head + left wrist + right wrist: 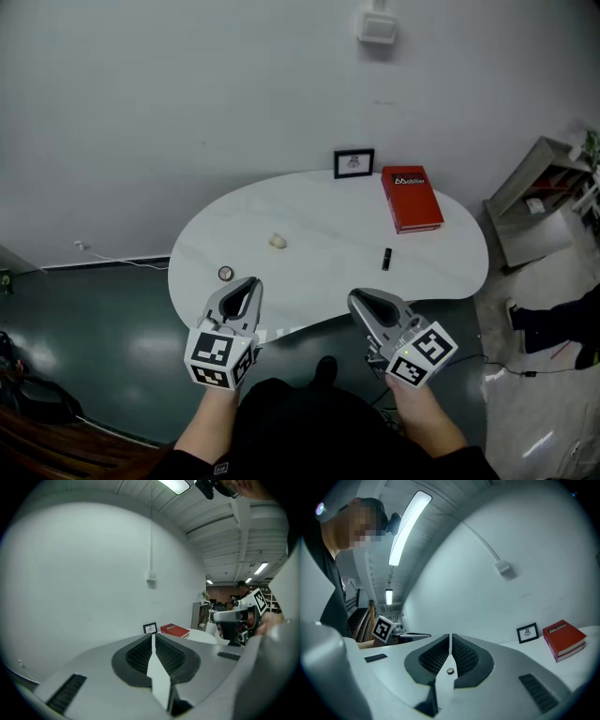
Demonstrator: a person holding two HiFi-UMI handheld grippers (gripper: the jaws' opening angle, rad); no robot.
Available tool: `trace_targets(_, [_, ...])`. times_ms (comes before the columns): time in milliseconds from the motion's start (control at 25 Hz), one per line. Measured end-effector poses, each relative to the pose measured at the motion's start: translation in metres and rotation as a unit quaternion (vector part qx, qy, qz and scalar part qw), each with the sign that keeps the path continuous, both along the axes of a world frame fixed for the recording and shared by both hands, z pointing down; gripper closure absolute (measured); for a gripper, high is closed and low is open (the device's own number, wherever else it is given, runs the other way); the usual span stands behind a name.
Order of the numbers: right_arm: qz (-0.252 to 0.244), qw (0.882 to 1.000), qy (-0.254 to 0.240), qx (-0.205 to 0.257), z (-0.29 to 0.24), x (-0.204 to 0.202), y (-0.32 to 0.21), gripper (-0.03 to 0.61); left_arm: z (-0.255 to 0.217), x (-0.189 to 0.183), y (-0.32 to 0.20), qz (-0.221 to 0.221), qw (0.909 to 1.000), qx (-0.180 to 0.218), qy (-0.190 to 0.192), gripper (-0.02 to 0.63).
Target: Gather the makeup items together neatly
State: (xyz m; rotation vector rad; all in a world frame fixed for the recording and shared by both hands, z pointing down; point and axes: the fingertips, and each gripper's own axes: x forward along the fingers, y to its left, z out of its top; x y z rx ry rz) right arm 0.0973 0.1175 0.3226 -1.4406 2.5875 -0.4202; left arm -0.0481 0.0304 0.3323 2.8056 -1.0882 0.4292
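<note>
White table [328, 220] | makeup scattered, well apart: small round case [225, 274] near left rim, pale puff [277, 242] mid-table, black tube [386, 259] toward the right | left gripper [251, 284] and right gripper [354, 298] both closed, empty, at near edge | advice: part jaws before reaching; carry outliers to the puff, set side by side

Cool, even light fills the head view: the white surface [319, 220] is bright and almost shadowless, while the dark floor [103, 309] carries soft patches of glare. A ceiling tube [410, 527] burns out to white in the right gripper view. Both gripper views bulge like fisheyes and have black corners. The near bodies of the left tongs [152, 637] and right tongs [450, 637] are soft and out of focus.
</note>
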Motion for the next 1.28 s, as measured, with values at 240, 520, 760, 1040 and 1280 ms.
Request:
trace_targets(240, [-0.028,0.999,-0.008,-0.013,0.010,0.003,-0.029,0.540,0.007,-0.013,-0.021,-0.040,0.9992,-0.003,-0.007,0.582])
trace_targets(520, [-0.077,0.997,0.002,-0.026,0.018,-0.040,-0.078,0.540,0.019,-0.060,-0.062,-0.090,0.9959,-0.011,0.001,0.583])
trace_targets(760, [-0.119,0.992,0.027,-0.033,0.016,-0.087,-0.128,0.540,0.032,-0.097,-0.102,-0.097,0.9952,-0.006,-0.004,0.581])
trace_targets(1040, [-0.142,0.987,0.020,-0.074,0.042,-0.119,-0.157,0.540,0.090,-0.117,-0.131,-0.094,0.9937,-0.051,-0.033,0.497])
trace_targets(1280, [-0.171,0.978,0.032,-0.115,0.070,-0.124,-0.177,0.540,0.145,-0.125,-0.146,-0.116,0.9870,-0.100,-0.046,0.463])
